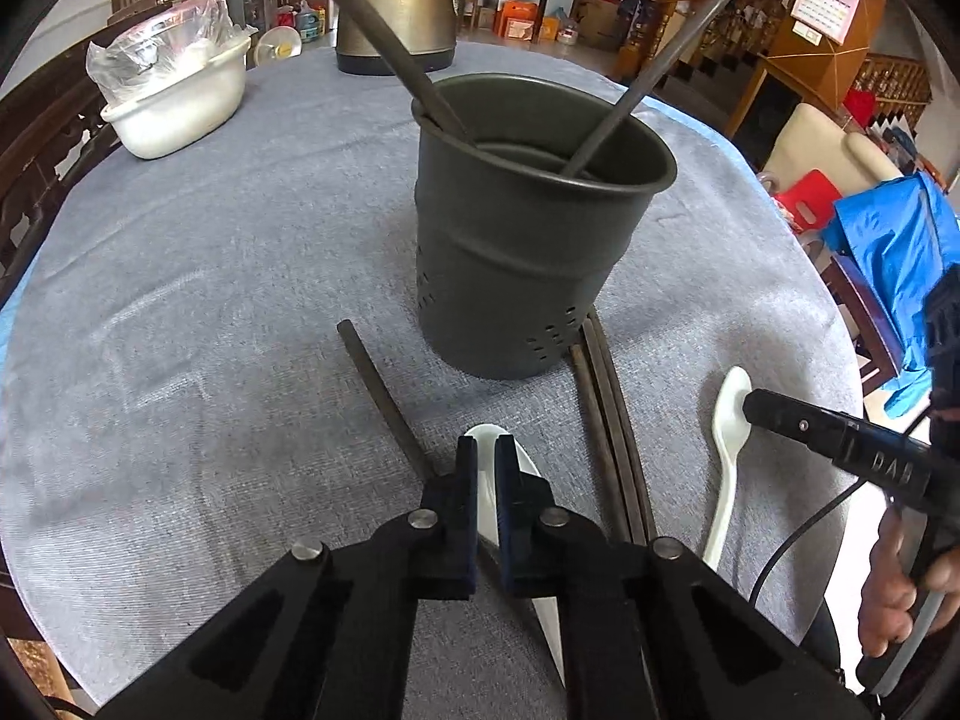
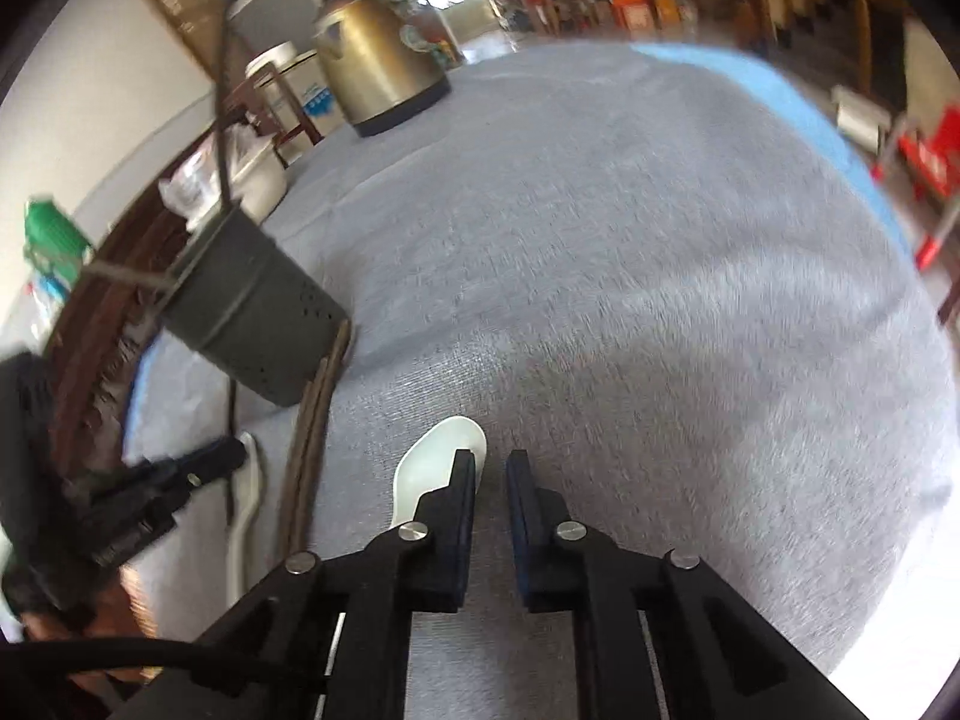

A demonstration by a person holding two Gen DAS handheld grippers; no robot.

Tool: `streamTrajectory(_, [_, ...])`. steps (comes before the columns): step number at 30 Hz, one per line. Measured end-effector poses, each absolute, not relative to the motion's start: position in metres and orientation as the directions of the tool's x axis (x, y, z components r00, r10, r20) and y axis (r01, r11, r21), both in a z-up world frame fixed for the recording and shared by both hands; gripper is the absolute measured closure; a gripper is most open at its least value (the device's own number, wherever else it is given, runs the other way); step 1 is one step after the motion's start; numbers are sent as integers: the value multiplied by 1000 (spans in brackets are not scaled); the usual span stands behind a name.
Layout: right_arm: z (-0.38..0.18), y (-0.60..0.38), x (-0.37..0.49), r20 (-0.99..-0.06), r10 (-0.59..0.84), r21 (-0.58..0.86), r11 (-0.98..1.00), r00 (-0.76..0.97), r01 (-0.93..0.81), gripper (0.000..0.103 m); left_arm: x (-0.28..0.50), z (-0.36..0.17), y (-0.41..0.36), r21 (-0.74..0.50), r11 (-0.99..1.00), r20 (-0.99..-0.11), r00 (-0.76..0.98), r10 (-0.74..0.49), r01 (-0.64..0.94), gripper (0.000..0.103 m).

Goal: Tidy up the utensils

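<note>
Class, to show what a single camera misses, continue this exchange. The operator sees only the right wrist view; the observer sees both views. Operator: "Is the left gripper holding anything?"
Observer: Yes, the left gripper is shut on a white spoon.
Operator: What stands inside the holder?
Observer: Two chopsticks lean in the grey holder.
Operator: How many are in that blurred bundle at its base?
Observer: Three chopsticks, lying side by side.

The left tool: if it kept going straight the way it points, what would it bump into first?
Probably the grey cup standing just beyond the left tool, though the white spoon between its fingers lies nearer; depth is unclear.
</note>
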State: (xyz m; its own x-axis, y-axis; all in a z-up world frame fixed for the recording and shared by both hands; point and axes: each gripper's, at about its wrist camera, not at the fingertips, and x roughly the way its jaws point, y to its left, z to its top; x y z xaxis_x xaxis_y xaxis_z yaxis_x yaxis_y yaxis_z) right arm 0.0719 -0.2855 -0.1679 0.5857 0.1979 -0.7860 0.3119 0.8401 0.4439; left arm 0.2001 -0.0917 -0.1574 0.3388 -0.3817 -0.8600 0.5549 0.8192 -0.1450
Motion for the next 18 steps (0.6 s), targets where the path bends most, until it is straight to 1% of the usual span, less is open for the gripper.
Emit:
streamTrajectory(2, [-169, -290, 74, -778, 235, 483, 816, 582, 317, 85, 199, -156, -88, -143, 815, -863, 332, -381, 562, 98])
streamTrajectory(4, [-168, -289, 75, -777, 242, 489, 813, 581, 315, 80, 199, -156, -88, -143, 812, -865, 327, -381, 566, 97])
streamTrajectory(6, [-165, -284, 76, -778, 241, 485, 817, 580, 311, 71, 200, -157, -90, -151, 808, -866, 318, -386, 569, 97])
streamTrajectory(7, [-165, -281, 79, -778, 241, 484, 818, 580, 310, 69, 200, -157, -89, -156, 806, -866, 314, -390, 570, 97])
streamTrajectory(8, [-165, -279, 80, -776, 241, 484, 819, 582, 307, 63, 200, -158, -90, -163, 804, -864, 310, -396, 572, 97])
streamTrajectory(9, [-164, -277, 81, -770, 247, 491, 818, 588, 299, 51, 199, -159, -91, -171, 800, -862, 306, -405, 576, 97])
streamTrajectory(10, [-162, -274, 82, -762, 252, 497, 818, 597, 289, 47, 199, -159, -92, -175, 798, -861, 303, -408, 577, 97])
streamTrajectory(11, [-162, -271, 85, -765, 240, 486, 823, 598, 292, 46, 196, -161, -94, -176, 798, -859, 305, -410, 577, 97])
streamTrajectory(12, [-161, -265, 88, -773, 210, 452, 845, 598, 286, 47, 196, -162, -94, -177, 797, -857, 308, -414, 577, 97])
streamTrajectory(13, [-160, -260, 91, -785, 174, 406, 870, 595, 281, 50, 195, -162, -94, -180, 797, -854, 311, -418, 577, 98])
streamTrajectory(14, [-161, -254, 95, -801, 138, 354, 893, 582, 276, 70, 194, -162, -93, -181, 797, -849, 317, -422, 576, 99])
streamTrajectory(15, [-161, -250, 95, -806, 112, 320, 908, 581, 270, 83, 193, -162, -92, -182, 798, -846, 322, -425, 575, 100])
streamTrajectory(16, [-161, -246, 97, -810, 95, 289, 923, 578, 253, 91, 192, -161, -90, -182, 799, -842, 328, -428, 574, 101])
streamTrajectory(17, [-162, -247, 96, -807, 101, 296, 922, 581, 250, 96, 190, -158, -86, -181, 802, -836, 340, -430, 570, 102])
streamTrajectory(18, [-161, -248, 94, -797, 107, 311, 916, 594, 252, 97, 190, -156, -83, -180, 805, -831, 351, -432, 565, 102])
